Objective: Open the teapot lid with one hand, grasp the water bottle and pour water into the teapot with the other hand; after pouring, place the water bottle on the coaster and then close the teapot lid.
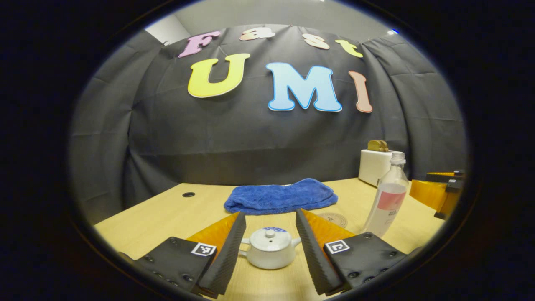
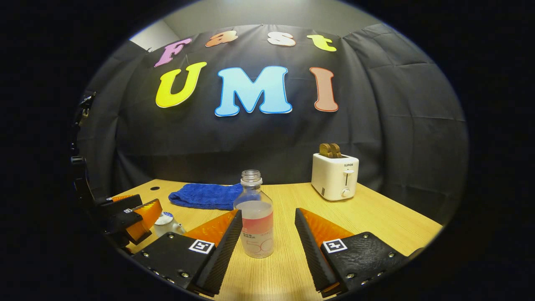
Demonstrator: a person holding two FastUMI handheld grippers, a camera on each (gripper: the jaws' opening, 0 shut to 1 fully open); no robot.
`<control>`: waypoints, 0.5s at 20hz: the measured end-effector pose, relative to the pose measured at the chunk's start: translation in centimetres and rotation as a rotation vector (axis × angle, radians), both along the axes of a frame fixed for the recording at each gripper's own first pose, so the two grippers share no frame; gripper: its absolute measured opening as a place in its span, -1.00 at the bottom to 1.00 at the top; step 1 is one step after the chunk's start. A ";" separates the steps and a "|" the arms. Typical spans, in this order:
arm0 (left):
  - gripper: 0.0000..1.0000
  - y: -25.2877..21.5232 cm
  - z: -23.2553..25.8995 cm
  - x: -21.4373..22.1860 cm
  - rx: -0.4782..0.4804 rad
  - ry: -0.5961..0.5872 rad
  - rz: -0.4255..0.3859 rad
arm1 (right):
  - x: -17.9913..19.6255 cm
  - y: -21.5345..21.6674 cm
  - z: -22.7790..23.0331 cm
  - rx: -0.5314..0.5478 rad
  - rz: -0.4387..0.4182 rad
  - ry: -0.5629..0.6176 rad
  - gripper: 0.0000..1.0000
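On the table (image 1: 167,217), the teapot (image 1: 269,252) sits lid-on between the parted fingers of the left claw (image 1: 267,246), untouched. Right claw (image 2: 267,246), likewise open, frames the uncapped water bottle (image 2: 255,221) without contact. Coaster (image 1: 333,219) lies beside the bottle. Step in hand: approach; next, the left claw probably must descend and pinch the lid knob (image 1: 270,233).
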State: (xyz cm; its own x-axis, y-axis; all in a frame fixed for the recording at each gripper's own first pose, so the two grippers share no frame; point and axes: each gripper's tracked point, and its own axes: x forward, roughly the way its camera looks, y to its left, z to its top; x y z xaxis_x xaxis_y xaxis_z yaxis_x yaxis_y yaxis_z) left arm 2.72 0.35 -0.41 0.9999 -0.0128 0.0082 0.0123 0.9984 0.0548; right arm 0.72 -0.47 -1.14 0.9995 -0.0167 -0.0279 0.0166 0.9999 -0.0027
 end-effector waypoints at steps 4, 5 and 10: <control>0.69 0.1 -0.6 1.3 0.003 0.009 0.001 | -0.1 -0.4 -0.2 0.001 -0.010 0.004 0.59; 0.69 0.2 -0.9 1.6 0.006 0.014 0.004 | -0.1 -0.5 -0.2 0.002 -0.012 0.004 0.58; 0.54 0.2 -2.4 2.8 -0.007 0.036 0.001 | -0.2 -1.2 -0.6 0.008 -0.029 0.014 0.58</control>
